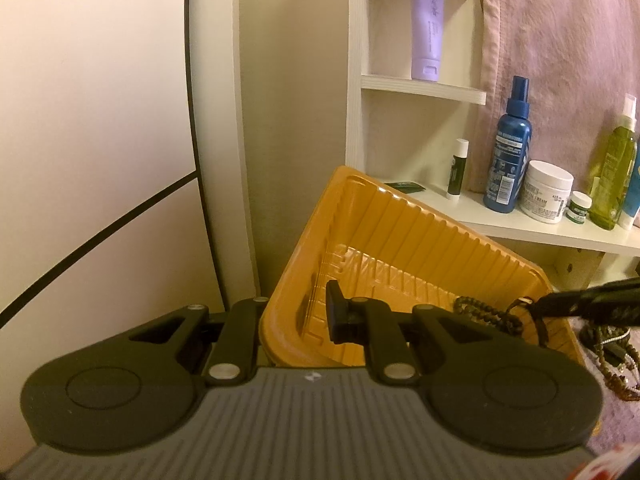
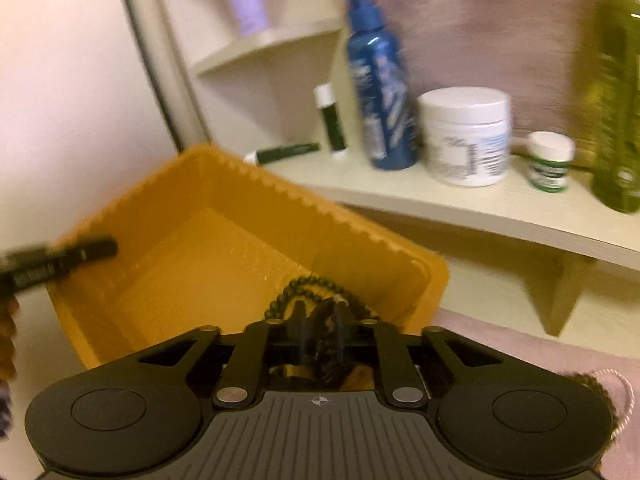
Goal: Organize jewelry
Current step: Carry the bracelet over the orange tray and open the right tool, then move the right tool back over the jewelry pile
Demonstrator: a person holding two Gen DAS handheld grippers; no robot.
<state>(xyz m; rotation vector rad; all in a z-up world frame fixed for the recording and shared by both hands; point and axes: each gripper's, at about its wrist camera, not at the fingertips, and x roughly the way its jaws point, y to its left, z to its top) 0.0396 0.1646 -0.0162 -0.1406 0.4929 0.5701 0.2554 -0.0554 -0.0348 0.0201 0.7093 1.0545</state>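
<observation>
Pink cloth (image 1: pixel 560 40) fills the background behind a cream shelf unit (image 1: pixel 424 90). On its lower board (image 2: pixel 460 208) stand, in descending size, a green bottle (image 2: pixel 618 100), a blue spray bottle (image 1: pixel 508 148), a white cream jar (image 2: pixel 466 136), a small green-labelled pot (image 2: pixel 550 162) and an upright lip-balm stick (image 1: pixel 456 168); a dark tube (image 2: pixel 286 151) lies flat beside the stick. A lilac tube (image 1: pixel 427 28) stands on the shelf above.

The orange tray (image 1: pixel 420 232), ribbed along its walls, sits tilted in front of the shelf with one corner overlapping the board's edge.

The left gripper (image 1: pixel 296 320) is closed on the tray's near rim: one finger (image 1: pixel 334 310) shows inside the wall, its partner is hidden outside it.

The right gripper (image 2: pixel 316 320) reaches over the tray's near right corner. In its own view the fingers are motion-blurred, with a dark bead bracelet (image 2: pixel 316 288) between them; its loop extends forward over the rim into the tray. Whether the pads press on the beads cannot be determined. From the left view the bracelet's long axis runs roughly along the tray's right wall.

More beaded strands (image 1: pixel 616 364) lie on the cloth beside the tray, cut off by the frame edge and hard to separate.
</observation>
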